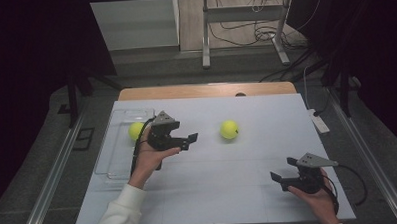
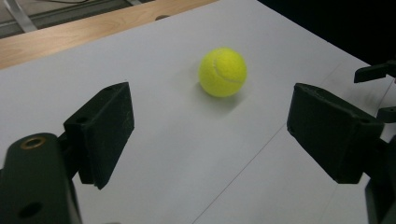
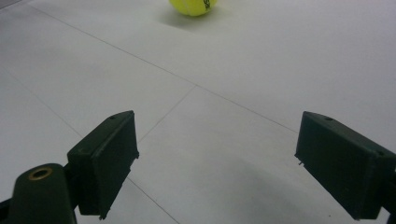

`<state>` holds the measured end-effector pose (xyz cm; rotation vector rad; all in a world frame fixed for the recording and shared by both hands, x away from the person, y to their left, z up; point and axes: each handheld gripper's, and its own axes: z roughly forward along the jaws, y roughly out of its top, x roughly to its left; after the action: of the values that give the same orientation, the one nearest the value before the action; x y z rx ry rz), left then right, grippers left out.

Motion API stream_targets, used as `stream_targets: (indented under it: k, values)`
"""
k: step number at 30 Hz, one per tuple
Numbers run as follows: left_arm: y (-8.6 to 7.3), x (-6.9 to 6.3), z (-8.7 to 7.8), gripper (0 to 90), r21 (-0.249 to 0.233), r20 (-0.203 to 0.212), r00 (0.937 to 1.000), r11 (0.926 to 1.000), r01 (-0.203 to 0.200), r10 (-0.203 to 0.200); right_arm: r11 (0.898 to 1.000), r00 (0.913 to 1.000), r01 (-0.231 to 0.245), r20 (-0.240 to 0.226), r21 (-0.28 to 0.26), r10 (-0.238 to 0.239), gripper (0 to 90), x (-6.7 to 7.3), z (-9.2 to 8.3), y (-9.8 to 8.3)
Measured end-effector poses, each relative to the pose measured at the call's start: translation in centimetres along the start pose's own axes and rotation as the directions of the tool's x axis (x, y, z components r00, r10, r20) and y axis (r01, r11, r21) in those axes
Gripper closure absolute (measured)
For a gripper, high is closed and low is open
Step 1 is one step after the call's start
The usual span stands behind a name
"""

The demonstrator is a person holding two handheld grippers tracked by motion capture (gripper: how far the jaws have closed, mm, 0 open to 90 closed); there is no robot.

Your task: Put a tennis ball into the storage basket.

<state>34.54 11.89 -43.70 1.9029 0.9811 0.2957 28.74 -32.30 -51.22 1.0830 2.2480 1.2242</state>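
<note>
Left gripper [image 1: 187, 141] hovering over the white table [image 1: 214, 191] with jaws gaping, nothing between them; pointing toward the tennis ball [image 1: 229, 129] sitting at its 3 o'clock, well apart. Right gripper [image 1: 283, 171] hanging out down at 5 o'clock from that ball, jaws wide and empty too; second ball [image 1: 135, 130] sitting in the clear tray [image 1: 113, 160] at 9 o'clock.

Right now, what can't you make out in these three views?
- Yellow tennis ball in the clear plastic tray: high view, partly hidden by the left gripper; contact with it can't be judged.
- Second yellow tennis ball on the white table: right gripper view, cut off by the top edge; its black print is too small to read.
- Right gripper: high view, hand hides its grip.
</note>
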Motion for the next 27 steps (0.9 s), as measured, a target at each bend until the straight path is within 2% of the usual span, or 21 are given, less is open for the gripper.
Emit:
stream_targets:
  k: [8,14,27]
  values:
    - [0.1,-0.3,0.9,15.4,0.021,0.006,0.9999,0.9997,0.010,-0.010,1.000,1.0000,-0.006,-0.008,-0.004,0.006,12.9,0.0,0.0,-0.2]
    - [0.5,-0.5,1.7,15.3,0.016,0.020,0.9993,0.9994,0.030,-0.031,1.000,0.9999,-0.009,-0.008,-0.005,0.009,12.9,0.0,0.0,-0.2]
    - [1.2,-1.7,3.8,15.3,0.040,0.030,0.9995,0.9992,0.006,-0.007,1.000,0.9998,-0.011,-0.017,-0.011,0.011,12.9,0.0,-0.2,-0.2]
